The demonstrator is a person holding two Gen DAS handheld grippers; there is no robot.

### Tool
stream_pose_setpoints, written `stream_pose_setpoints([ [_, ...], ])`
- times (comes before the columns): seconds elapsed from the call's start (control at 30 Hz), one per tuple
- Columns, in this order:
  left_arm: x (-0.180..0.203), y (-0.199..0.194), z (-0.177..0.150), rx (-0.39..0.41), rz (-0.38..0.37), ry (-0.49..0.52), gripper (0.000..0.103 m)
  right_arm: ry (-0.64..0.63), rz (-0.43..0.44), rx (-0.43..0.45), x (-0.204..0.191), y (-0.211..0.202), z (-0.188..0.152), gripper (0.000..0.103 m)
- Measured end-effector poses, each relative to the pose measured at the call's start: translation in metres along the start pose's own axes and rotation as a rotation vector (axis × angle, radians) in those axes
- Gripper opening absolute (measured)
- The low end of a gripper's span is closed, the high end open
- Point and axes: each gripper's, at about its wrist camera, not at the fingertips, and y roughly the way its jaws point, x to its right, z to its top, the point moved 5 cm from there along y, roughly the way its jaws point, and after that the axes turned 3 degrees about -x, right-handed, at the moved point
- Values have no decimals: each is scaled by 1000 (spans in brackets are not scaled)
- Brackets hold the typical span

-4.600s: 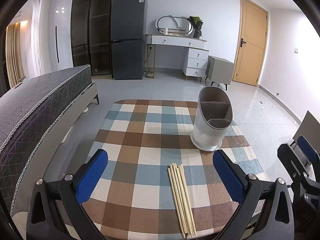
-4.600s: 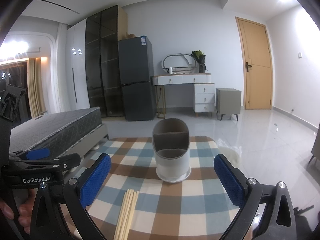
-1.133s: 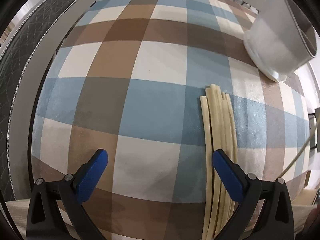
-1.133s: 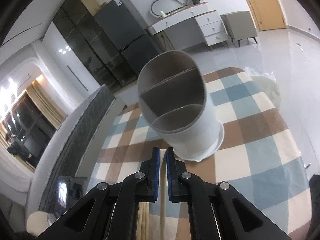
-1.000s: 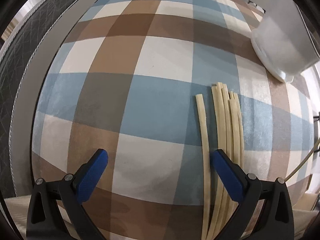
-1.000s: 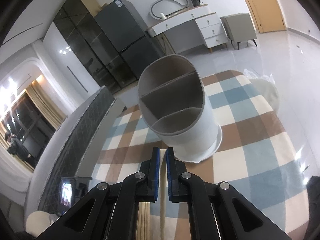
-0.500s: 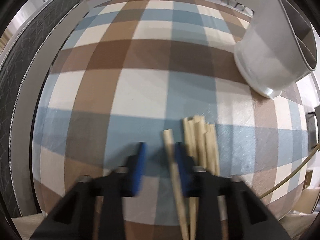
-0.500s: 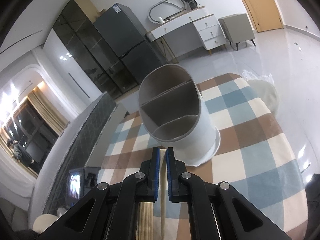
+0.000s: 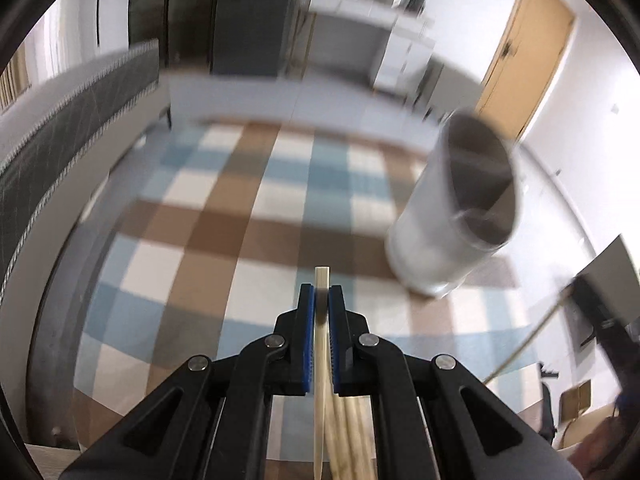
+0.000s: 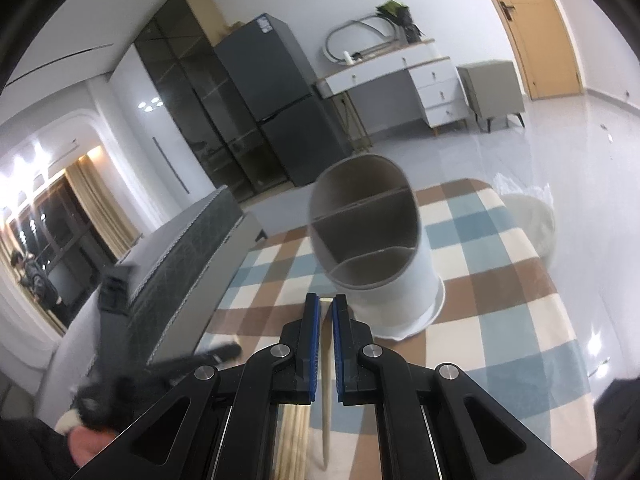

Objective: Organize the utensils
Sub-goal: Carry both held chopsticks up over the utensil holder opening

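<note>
Left wrist view: counter point(image 9: 208, 216), checked cloth, blurred. Utensil holder point(image 9: 456, 216), grey, 3 compartments, upright, far right of the left gripper point(image 9: 321, 300). Remaining chopsticks point(image 9: 352, 436) lie near, under that gripper. Left jaws clamp 1 chopstick point(image 9: 322, 280), long axis pointing forward. Right wrist view: right gripper point(image 10: 326, 308), jaws narrow around a second chopstick point(image 10: 325, 301), holder point(image 10: 376, 248) directly ahead and just beyond; right hand judged nearer. No legible writing.
</note>
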Motion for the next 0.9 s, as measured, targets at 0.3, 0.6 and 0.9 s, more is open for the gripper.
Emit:
stream_pose_setpoints([
  [0.3,10,-14,7,43,-14,53,2,-57,-38,52,-21,-24,-6,6],
  [0.6,24,-37,21,36,-53,108,2,-81,-59,87,-27,-41,3,6],
  [0.9,65,-74,77,101,-189,135,2,-127,-58,162,-28,-61,62,6],
])
